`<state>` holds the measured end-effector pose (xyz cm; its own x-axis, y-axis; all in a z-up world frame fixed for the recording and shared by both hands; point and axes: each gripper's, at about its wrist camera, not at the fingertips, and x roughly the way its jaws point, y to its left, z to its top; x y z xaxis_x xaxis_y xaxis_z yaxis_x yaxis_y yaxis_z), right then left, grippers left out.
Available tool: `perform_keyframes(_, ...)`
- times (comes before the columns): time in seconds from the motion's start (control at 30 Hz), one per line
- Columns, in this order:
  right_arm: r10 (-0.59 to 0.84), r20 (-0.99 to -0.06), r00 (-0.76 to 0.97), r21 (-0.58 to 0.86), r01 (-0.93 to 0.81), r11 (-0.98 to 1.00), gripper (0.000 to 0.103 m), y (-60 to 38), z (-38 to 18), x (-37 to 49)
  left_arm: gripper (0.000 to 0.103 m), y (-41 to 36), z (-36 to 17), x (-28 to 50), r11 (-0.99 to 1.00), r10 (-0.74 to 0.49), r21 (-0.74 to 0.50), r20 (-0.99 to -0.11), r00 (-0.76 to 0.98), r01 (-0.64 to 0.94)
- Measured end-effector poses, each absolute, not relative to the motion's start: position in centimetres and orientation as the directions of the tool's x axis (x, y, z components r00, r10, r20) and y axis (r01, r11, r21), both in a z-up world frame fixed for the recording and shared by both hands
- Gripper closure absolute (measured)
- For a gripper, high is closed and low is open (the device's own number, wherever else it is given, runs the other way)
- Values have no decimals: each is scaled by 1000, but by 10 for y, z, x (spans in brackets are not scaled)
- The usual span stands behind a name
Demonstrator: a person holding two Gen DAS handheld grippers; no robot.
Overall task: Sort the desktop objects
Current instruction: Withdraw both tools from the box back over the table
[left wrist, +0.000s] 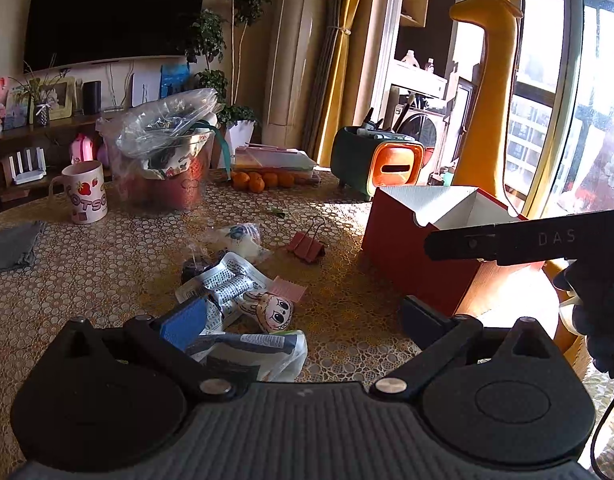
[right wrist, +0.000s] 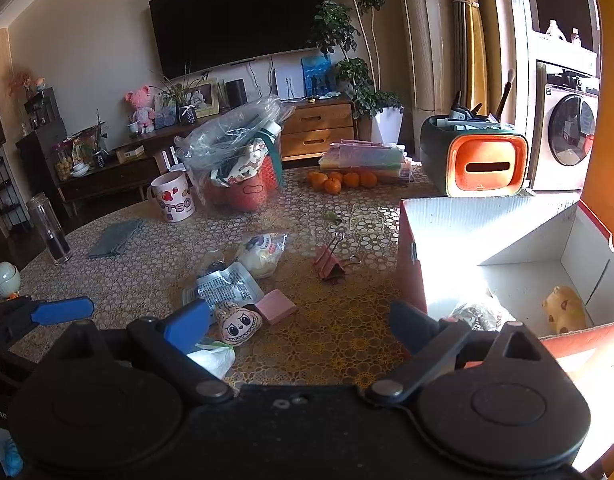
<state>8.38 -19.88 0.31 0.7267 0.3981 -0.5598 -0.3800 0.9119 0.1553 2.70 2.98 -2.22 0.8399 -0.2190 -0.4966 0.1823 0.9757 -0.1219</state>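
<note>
Loose items lie on the patterned table: a cartoon-face toy (left wrist: 271,308) (right wrist: 237,324), a silver foil packet (left wrist: 223,284) (right wrist: 227,288), a pink eraser (left wrist: 289,288) (right wrist: 275,306), a pink binder clip (left wrist: 307,246) (right wrist: 331,264) and a snack pack (left wrist: 239,238) (right wrist: 261,254). My left gripper (left wrist: 303,320) is open low over a white bag (left wrist: 275,354), gripping nothing. My right gripper (right wrist: 301,326) is open and empty beside the red box (left wrist: 407,248) (right wrist: 407,264). That box holds a yellow toy (right wrist: 563,308) and a packet (right wrist: 479,312).
At the back stand a strawberry mug (left wrist: 87,198) (right wrist: 173,196), a plastic-wrapped red container (left wrist: 167,160), several oranges (left wrist: 263,180), a stack of folders (right wrist: 363,158) and an orange-fronted organiser (right wrist: 483,166). A grey cloth (left wrist: 11,246) and a glass bottle (right wrist: 51,228) sit left.
</note>
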Motion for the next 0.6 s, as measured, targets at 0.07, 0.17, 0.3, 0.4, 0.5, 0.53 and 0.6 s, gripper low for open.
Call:
perform_keyframes(0.07, 394, -565, 725, 142, -385, 912, 7, -192, 0, 87, 0, 34, -30, 29, 980, -199, -111, -509, 837, 165)
perform_keyframes(0.17, 394, -576, 716, 130, -396, 909, 7, -180, -7, 92, 0, 39, -40, 35, 984, -178, -98, -530, 829, 148)
perform_keyframes(0.3, 396, -596, 699, 128, -404, 906, 7, -166, -19, 102, 0, 42, -52, 41, 987, -153, -46, -543, 826, 152)
perform_keyframes(0.4, 396, -613, 684, 125, -411, 903, 7, -156, -26, 109, 0, 48, -59, 46, 987, -151, -36, -554, 819, 158)
perform_keyframes(0.5, 393, -626, 673, 116, -418, 901, 8, -145, -33, 116, 0, 50, -67, 52, 986, -144, -13, -559, 817, 165)
perform_keyframes(0.53, 395, -632, 667, 115, -424, 899, 8, -141, -36, 119, 0, 50, -69, 54, 984, -146, 2, -558, 817, 178)
perform_keyframes(0.6, 401, -643, 652, 113, -437, 892, 8, -134, -42, 124, 0, 53, -72, 57, 978, -168, 8, -565, 808, 209)
